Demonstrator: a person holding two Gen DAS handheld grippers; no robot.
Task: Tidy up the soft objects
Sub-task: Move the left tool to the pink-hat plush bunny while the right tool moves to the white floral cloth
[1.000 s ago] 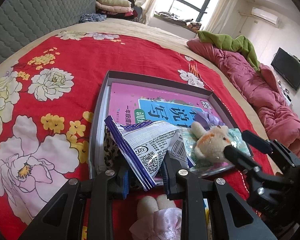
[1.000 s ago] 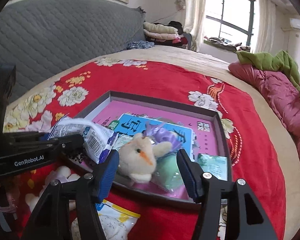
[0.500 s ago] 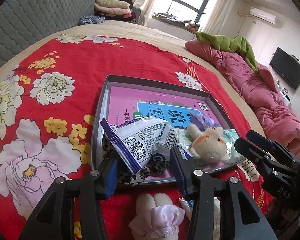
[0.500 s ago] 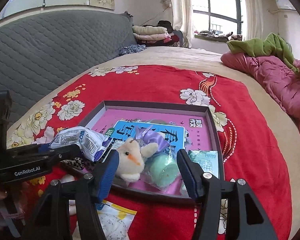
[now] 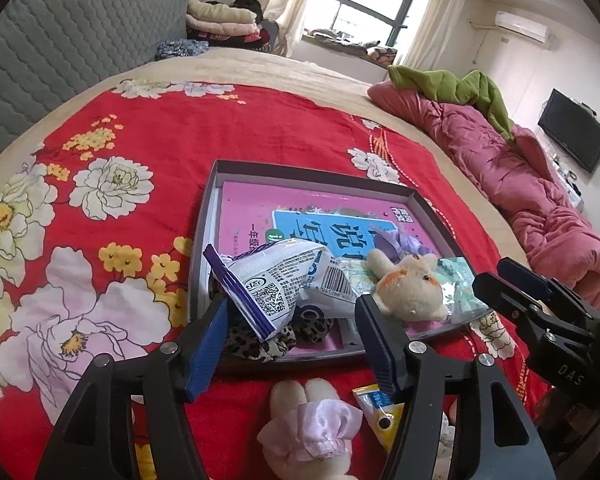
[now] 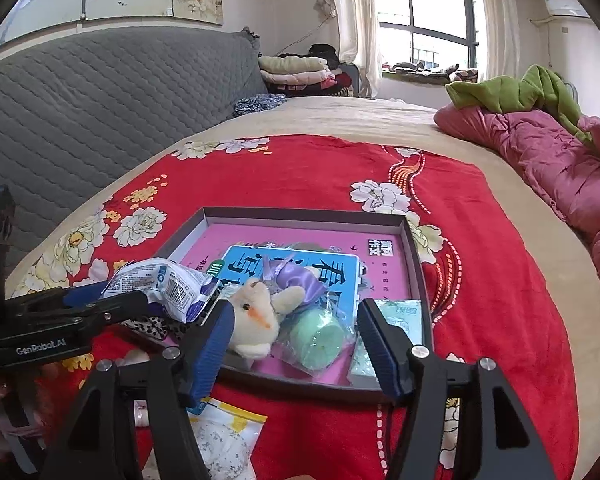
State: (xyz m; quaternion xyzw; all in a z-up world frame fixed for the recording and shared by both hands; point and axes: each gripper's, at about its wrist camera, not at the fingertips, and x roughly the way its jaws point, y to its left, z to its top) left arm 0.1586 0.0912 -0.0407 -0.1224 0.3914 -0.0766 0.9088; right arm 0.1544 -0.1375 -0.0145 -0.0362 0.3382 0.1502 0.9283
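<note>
Left wrist view showed the shallow grey tray (image 5: 428, 208) at frame centre on the red floral bedspread (image 5: 220, 128), already holding a white snack packet (image 5: 284, 280), a cream plush toy (image 5: 410, 288), a leopard-print cloth (image 5: 256, 344) and a bagged green item (image 6: 318, 338). Lower in the frame, outside the tray, a plush with a pink satin ruffle (image 5: 312, 428) and a yellow-edged packet (image 6: 224, 436) lay unsorted, so the job looked partly done. The left gripper (image 5: 290, 344) and right gripper (image 6: 292, 348) both had jaws wide, empty.
</note>
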